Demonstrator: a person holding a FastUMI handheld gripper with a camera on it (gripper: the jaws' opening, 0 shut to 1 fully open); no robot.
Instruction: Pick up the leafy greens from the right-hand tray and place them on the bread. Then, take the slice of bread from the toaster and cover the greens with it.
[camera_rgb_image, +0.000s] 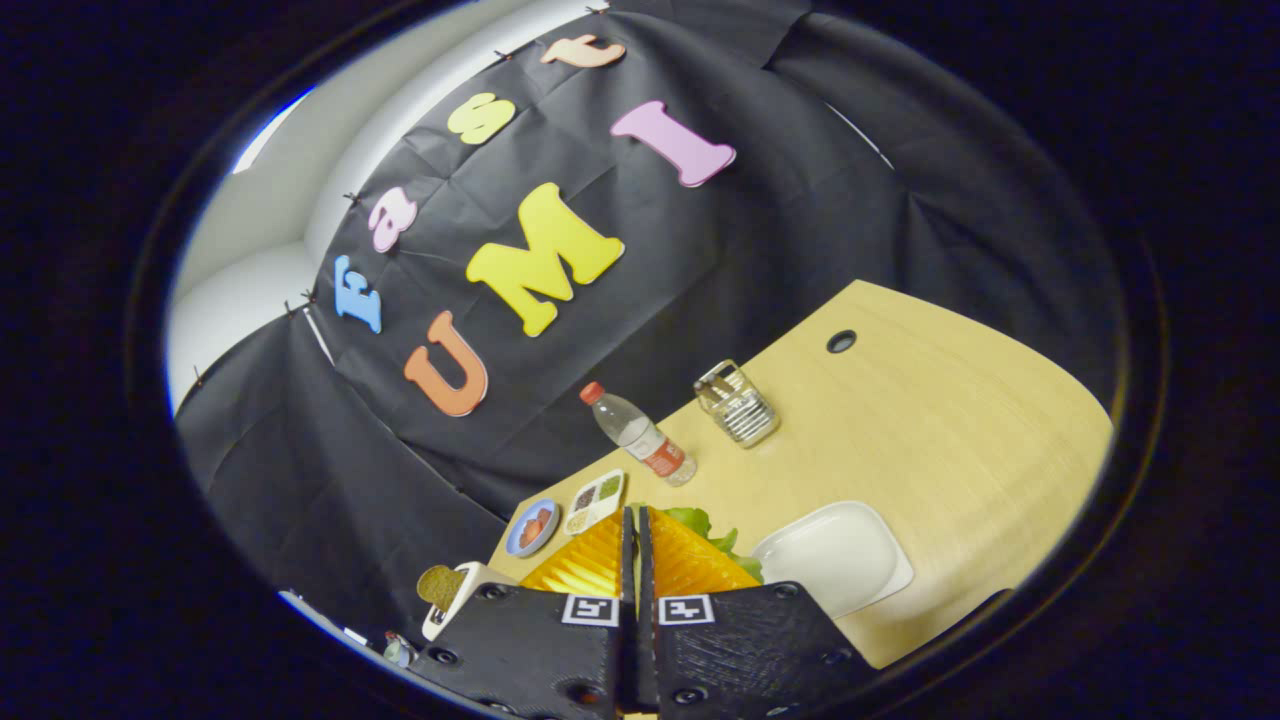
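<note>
My gripper (634, 535) is shut, its two fingers pressed together with only a thin slit between them. Leafy greens (712, 527) stick out from behind the right finger at the tips, apparently pinched there and held above the table. The white right-hand tray (835, 555) lies bare just right of the fingers. Left of the fingers stands the white toaster (462, 598) with a brown bread slice (438, 586) sticking up from its slot. The fingers hide whatever lies directly ahead of them.
Beyond the fingertips sit a blue plate (532, 527) with reddish food and a white divided dish (595, 500). Farther back on the wooden table (950, 430) stand a water bottle (640, 436) and a clear glass holder (738, 404). A cable hole (841, 341) marks the far side.
</note>
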